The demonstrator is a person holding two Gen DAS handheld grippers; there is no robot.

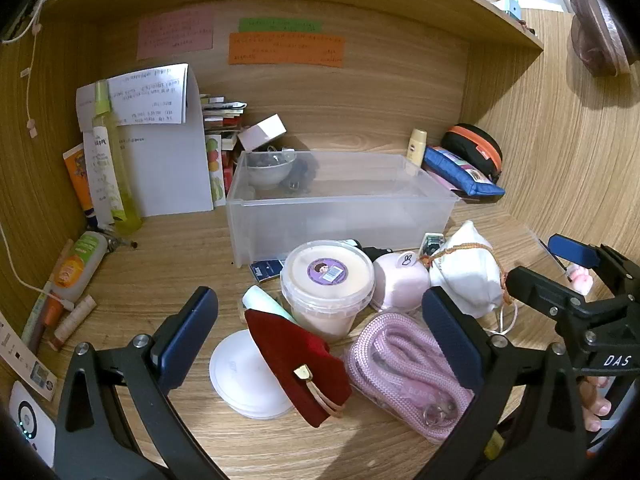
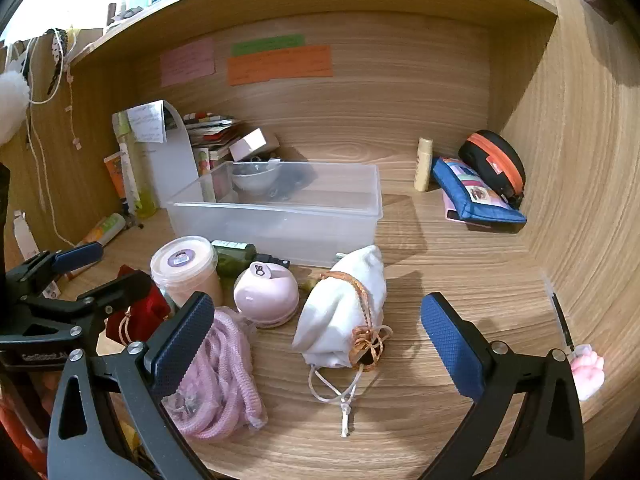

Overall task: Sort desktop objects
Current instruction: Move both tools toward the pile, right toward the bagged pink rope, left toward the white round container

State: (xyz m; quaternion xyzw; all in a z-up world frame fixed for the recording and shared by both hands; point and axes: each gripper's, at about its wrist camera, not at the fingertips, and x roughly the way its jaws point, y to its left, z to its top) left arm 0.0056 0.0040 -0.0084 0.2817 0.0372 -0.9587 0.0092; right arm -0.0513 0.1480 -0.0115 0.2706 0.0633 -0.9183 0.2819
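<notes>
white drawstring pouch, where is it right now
In the right wrist view the white drawstring pouch lies on the desk between the open right tool fingers, right of the pink round case, in front of the clear bin.

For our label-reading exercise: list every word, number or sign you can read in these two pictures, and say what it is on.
"DAS": white letters on the right hand-held gripper.
Rabbit sign: sticker on the pink round case.
Pink, green and orange wall notes: handwriting too blurred to read.
White paper sheet and tub lid sticker: too small to read.
</notes>
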